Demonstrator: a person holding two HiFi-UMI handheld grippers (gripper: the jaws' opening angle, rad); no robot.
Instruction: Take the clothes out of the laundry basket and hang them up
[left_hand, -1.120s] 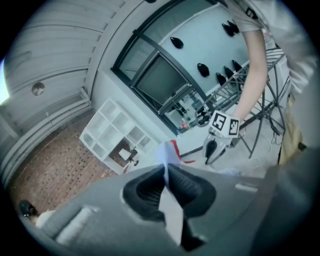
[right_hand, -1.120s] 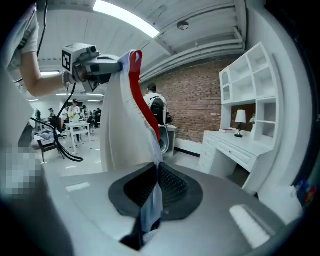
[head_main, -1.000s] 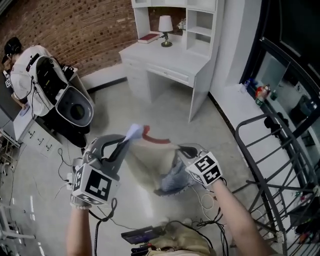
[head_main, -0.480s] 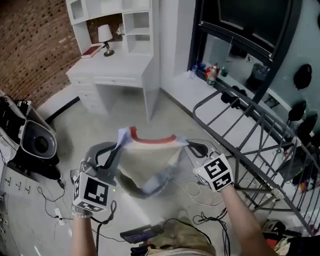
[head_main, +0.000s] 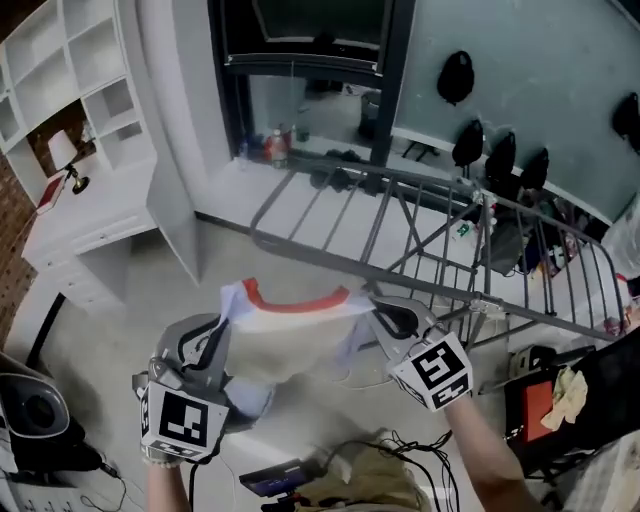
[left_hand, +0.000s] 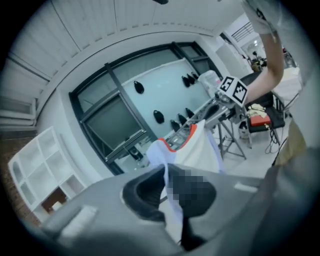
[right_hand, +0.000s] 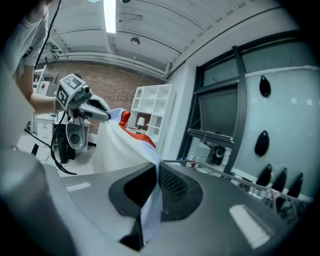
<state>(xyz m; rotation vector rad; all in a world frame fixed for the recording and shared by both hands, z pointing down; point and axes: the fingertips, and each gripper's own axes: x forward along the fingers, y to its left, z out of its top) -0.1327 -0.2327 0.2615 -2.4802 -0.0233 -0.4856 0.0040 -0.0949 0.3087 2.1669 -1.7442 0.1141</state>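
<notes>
My left claw is shut tight on one top corner of the white shirt with the red collar. My right claw is pinched on the other. The shirt hangs stretched between them in the air, just before the grey drying rack.

Feels like a home-style room that's doubling as a recording space. A white desk with a shelf hutch is standing at the upper left of the head view. In the right gripper view a small table lamp is sitting on it, with a brick wall running behind. A grey metal drying rack is stretching across the middle right under a big dark-framed window. Cables are trailing over the pale floor at the bottom, and some black gear is sitting lower left.
</notes>
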